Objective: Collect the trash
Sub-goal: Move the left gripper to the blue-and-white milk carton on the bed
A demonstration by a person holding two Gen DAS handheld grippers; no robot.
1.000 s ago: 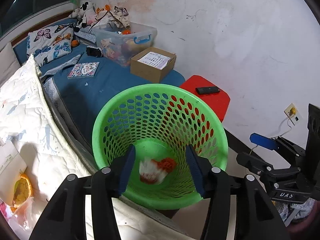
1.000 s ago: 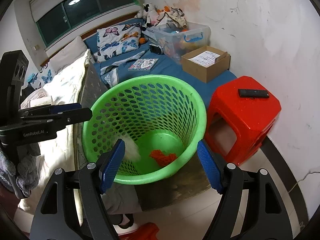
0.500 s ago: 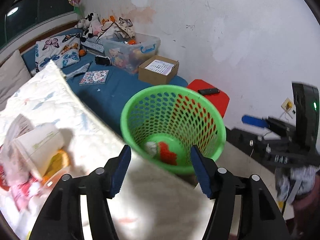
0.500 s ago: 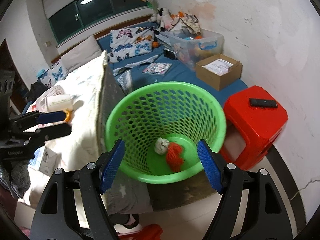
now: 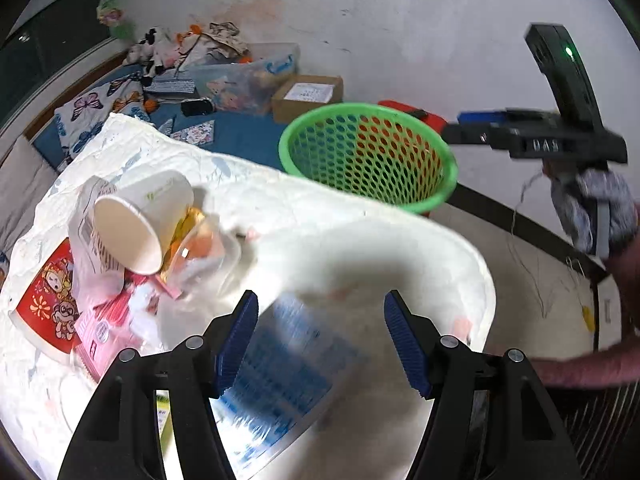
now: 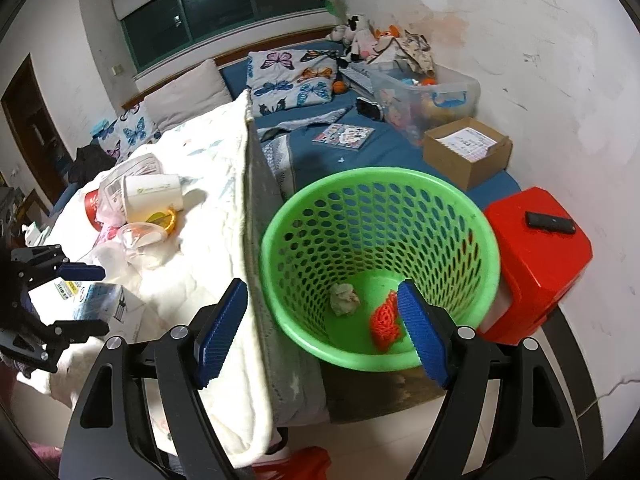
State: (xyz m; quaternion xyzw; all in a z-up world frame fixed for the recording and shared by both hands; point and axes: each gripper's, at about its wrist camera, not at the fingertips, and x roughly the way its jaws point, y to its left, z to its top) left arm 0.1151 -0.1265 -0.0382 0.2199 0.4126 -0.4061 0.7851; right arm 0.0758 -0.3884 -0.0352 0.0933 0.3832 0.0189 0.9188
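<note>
Done: two scraps in the bin [image 6: 380,268] | Left: cup [image 5: 140,220], wrappers, carton [image 5: 280,368] on the bed quilt [image 5: 360,240] | Your left claw [image 5: 320,336] — jaws apart, around the carton, not clamped | Your right claw [image 6: 320,328] — apart, empty, over the bin.

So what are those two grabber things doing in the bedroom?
Someone is tidying trash into the green basket, which already holds a crumpled tissue and an orange net. The left gripper is open over a blue-and-white carton on the white quilt. The right gripper, open and empty, hangs by the basket. A paper cup and wrappers still wait.
</note>
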